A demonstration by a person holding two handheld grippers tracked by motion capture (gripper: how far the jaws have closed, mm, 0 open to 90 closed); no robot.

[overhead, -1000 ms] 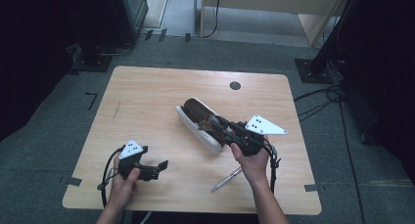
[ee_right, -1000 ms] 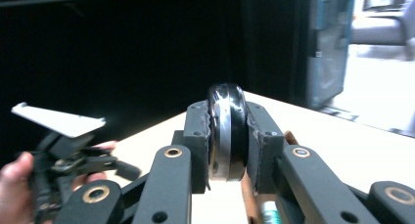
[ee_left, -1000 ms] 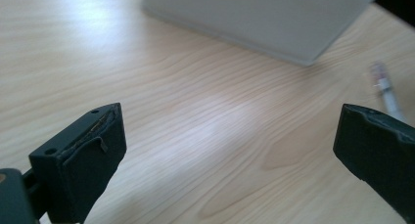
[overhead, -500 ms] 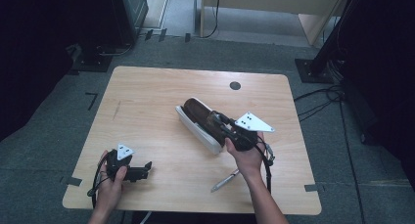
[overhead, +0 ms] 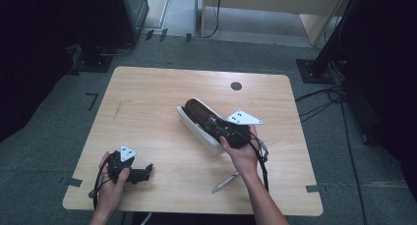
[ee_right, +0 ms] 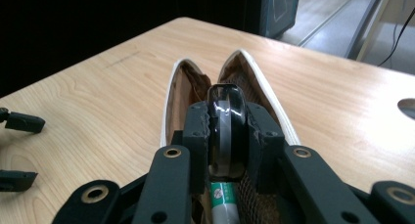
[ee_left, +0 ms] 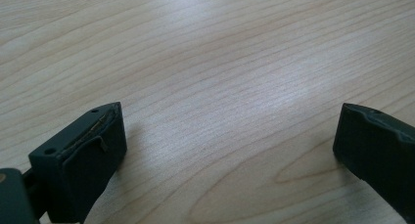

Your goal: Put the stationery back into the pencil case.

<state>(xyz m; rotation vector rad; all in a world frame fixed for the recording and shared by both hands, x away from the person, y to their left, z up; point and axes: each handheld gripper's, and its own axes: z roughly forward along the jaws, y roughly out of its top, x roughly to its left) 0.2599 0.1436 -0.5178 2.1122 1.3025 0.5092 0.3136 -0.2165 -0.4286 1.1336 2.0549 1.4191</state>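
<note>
Right gripper view: right claw point(ee_right: 228, 123) clamps a dark tube point(ee_right: 226, 116).

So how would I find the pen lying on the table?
Start at the wooden table and find the open brown case with the white rim near its middle. Come toward the person's edge, just past the right hand. The pen lies there alone on bare wood, a thin silvery stick, slanted and far slimmer than anything nearby.

Pale wooden table point(overhead: 147, 112) on grey carpeted floor point(overhead: 44, 151).
</note>
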